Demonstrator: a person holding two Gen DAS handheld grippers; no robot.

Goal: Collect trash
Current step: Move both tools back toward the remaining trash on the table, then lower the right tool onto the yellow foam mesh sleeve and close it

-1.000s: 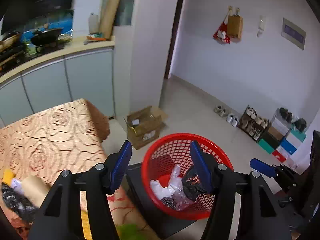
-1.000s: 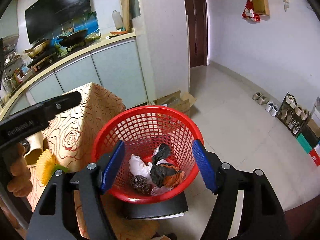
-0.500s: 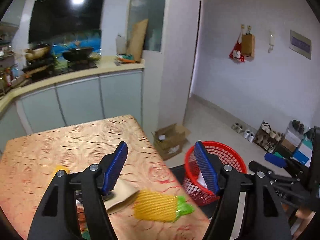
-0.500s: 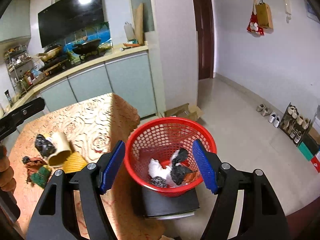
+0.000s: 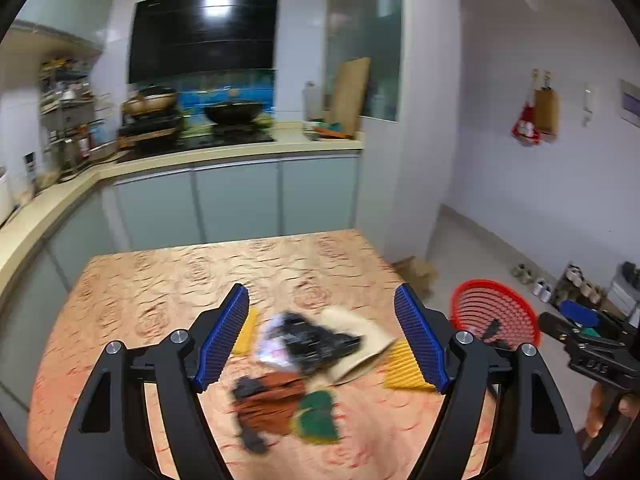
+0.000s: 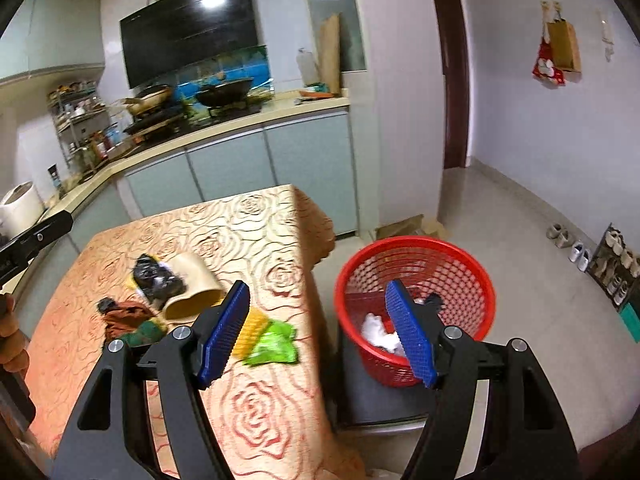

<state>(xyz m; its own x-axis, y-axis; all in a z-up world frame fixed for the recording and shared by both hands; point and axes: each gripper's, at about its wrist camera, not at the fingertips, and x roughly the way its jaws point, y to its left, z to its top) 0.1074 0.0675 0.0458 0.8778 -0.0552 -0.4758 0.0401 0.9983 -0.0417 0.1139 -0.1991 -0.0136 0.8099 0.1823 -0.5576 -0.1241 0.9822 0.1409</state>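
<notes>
Left wrist view: no readable writing. Rose-patterned table (image 5: pixel 168 288) in kitchen holds a trash pile (image 5: pixel 304 344). Left gripper (image 5: pixel 320 336) empty, jaws just widening. Right gripper (image 6: pixel 316 332) apart, empty, w/ red basket (image 6: pixel 416 248) on floor beside table.

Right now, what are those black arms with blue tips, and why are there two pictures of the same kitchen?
Those are grabbing tools, not a robot. A person holds one in each hand, and each tool has a small camera looking out along its two blue fingers. One picture comes from the left gripper, the other from the right gripper.

Both are open and hold nothing. The left one's fingers have just been opening, with nothing between them.

On the table lies rubbish: a black bag, a tan paper cup on its side, a brown rag, yellow foam netting and a green wrapper. Beside the table stands a red basket with some rubbish already inside.
</notes>
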